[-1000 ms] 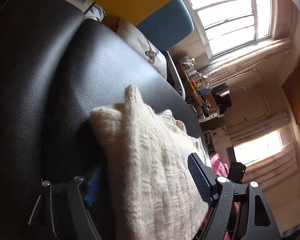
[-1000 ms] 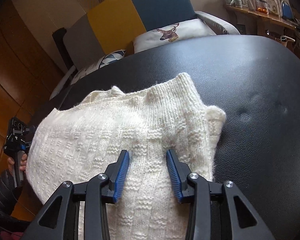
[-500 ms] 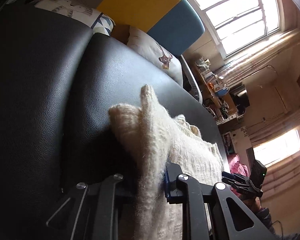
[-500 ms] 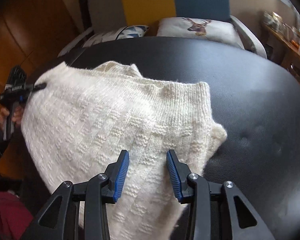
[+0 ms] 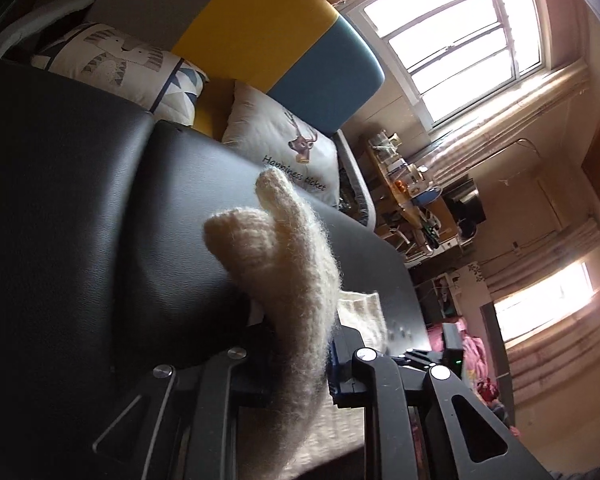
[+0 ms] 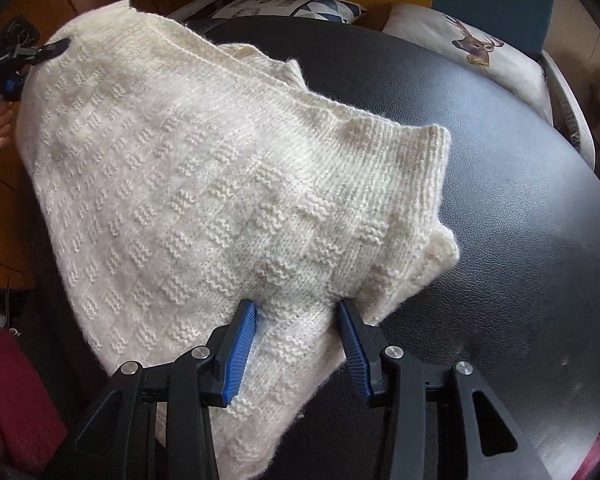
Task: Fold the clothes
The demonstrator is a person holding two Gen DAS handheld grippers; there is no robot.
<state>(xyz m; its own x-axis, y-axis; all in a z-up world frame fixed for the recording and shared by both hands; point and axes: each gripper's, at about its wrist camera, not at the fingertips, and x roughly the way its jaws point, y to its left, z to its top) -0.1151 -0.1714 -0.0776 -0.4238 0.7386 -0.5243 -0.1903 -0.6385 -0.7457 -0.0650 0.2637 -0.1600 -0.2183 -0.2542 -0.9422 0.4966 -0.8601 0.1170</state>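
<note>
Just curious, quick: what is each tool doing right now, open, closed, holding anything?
Left tool: closed on the white knit sweater.
Right tool: open, sweater between its fingers, not pinched.

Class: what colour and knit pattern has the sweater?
Cream sweater with small raised blocks; right wrist view.

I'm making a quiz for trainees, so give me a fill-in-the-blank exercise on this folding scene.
1. The cream knitted sweater lies on a ____ padded surface.
2. The left tool is shut on the ____.
3. The right tool has its jaws ____ around a fold of knit.
4. The cushion behind shows a ____.

Missing words: black; sweater; open; deer
</note>
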